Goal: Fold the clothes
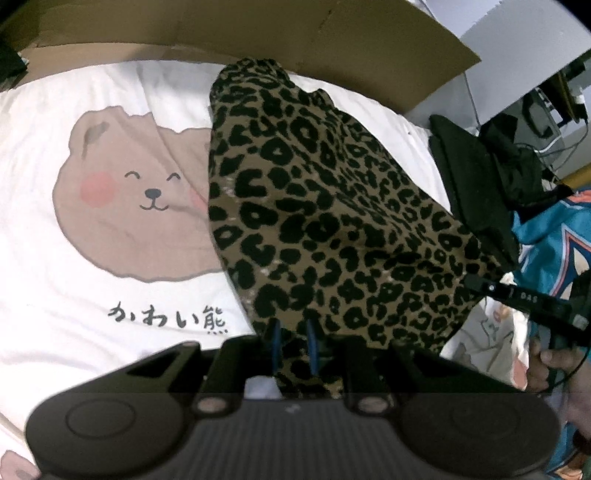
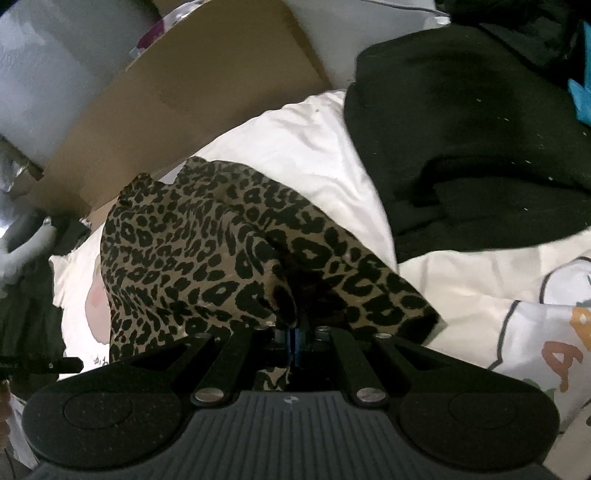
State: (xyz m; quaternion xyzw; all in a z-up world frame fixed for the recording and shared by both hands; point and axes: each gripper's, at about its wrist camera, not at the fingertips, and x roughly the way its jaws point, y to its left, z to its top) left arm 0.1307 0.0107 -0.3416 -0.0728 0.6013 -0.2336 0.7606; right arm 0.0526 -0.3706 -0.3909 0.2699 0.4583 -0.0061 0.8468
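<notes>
A leopard-print garment (image 1: 332, 229) hangs bunched over the white bear-print bedsheet (image 1: 110, 184). My left gripper (image 1: 294, 343) is shut on the garment's near edge, with fabric pinched between its blue pads (image 1: 276, 341). In the right wrist view the same garment (image 2: 192, 258) drapes away from my right gripper (image 2: 295, 341), which is shut on a gathered fold of it. From the left wrist view the right gripper (image 1: 471, 282) shows at the garment's right edge, with a hand (image 1: 554, 360) on its handle.
A black garment (image 2: 461, 140) lies on the sheet to the right. A teal printed garment (image 1: 546, 240) is beyond it. Brown cardboard (image 1: 258, 29) stands along the far side of the bed. A printed white cloth (image 2: 535, 332) lies at the near right.
</notes>
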